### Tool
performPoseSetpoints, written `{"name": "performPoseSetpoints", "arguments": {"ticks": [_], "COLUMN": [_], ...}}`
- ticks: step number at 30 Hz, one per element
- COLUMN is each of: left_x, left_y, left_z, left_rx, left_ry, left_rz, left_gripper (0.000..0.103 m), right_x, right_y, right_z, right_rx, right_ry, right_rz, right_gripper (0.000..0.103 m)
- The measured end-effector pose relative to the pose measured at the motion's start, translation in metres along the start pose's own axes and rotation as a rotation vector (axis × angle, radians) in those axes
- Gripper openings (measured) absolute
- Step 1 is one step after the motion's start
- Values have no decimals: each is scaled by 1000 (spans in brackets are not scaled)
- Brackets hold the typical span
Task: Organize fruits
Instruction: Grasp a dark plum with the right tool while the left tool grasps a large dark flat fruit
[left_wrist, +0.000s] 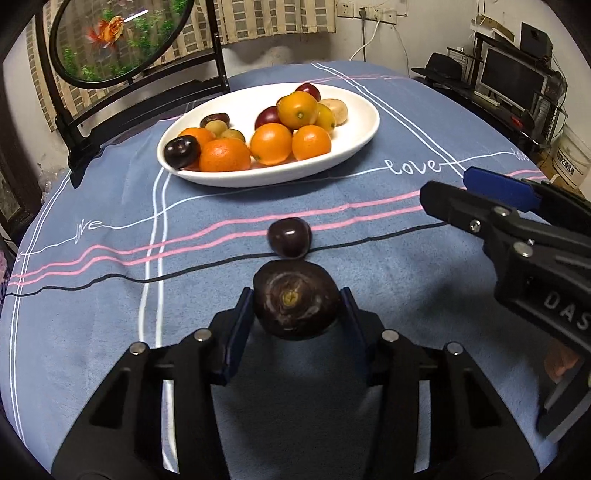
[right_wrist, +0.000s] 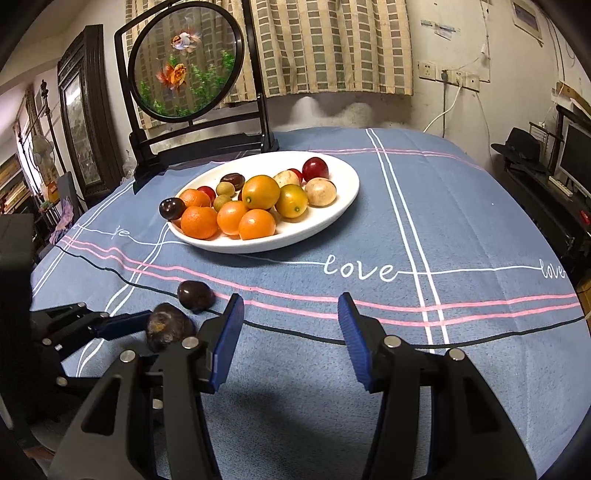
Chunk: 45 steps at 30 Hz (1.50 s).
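Left wrist view: left gripper (left_wrist: 295, 314) closed on a dark, flattish water chestnut (left_wrist: 295, 306), blue pads touching both flanks, scarred face toward the lens, held low over the blue tablecloth (left_wrist: 92, 332). Just beyond it a dark glossy chestnut (left_wrist: 290, 237) lies on the cloth, touching or nearly touching the held one; cannot tell which. White oval plate (left_wrist: 369, 122) well ahead, heaped with kumquats (left_wrist: 270, 143) and dark fruits. Right gripper (left_wrist: 461, 199) enters from the right, its fingertips together-looking from this angle. Judgement: lift clear before travelling, so the loose chestnut is not nudged, then release low over a bare part of the plate, not atop the rounded pile. Right wrist view: right gripper (right_wrist: 291, 325) wide open, nothing between the pads, hovering over cloth. Water chestnut (right_wrist: 168, 326) at lower left, partly hidden behind the right gripper's finger; contact with the cloth not visible. Chestnut (right_wrist: 195, 294) near it. Plate (right_wrist: 347, 192) beyond; its smaller fruits are hard to identify.
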<state>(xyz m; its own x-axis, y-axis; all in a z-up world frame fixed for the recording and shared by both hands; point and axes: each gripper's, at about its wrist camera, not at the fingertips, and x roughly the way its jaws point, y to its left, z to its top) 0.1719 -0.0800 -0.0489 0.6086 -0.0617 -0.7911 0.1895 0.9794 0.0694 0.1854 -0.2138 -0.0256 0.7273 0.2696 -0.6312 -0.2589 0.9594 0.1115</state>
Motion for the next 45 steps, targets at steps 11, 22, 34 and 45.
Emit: {"name": "performPoseSetpoints", "arguments": {"ticks": [11, 22, 34, 45], "left_x": [-12, -10, -7, -4], "left_y": [48, 98, 105, 103], "left_z": [-4, -2, -2, -3], "left_rx": [-72, -236, -246, -233], "left_ry": [-59, -59, -52, -48], "left_rz": [62, 54, 71, 83], "left_gripper": [48, 48, 48, 48], "right_x": [12, 39, 75, 38], "right_y": [18, 72, 95, 70], "right_z": [-8, -5, 13, 3], "right_rx": [-59, -204, -187, -127], "right_ry": [63, 166, 201, 139], "right_rz": [34, 54, 8, 35], "right_gripper": [53, 53, 30, 29]}}
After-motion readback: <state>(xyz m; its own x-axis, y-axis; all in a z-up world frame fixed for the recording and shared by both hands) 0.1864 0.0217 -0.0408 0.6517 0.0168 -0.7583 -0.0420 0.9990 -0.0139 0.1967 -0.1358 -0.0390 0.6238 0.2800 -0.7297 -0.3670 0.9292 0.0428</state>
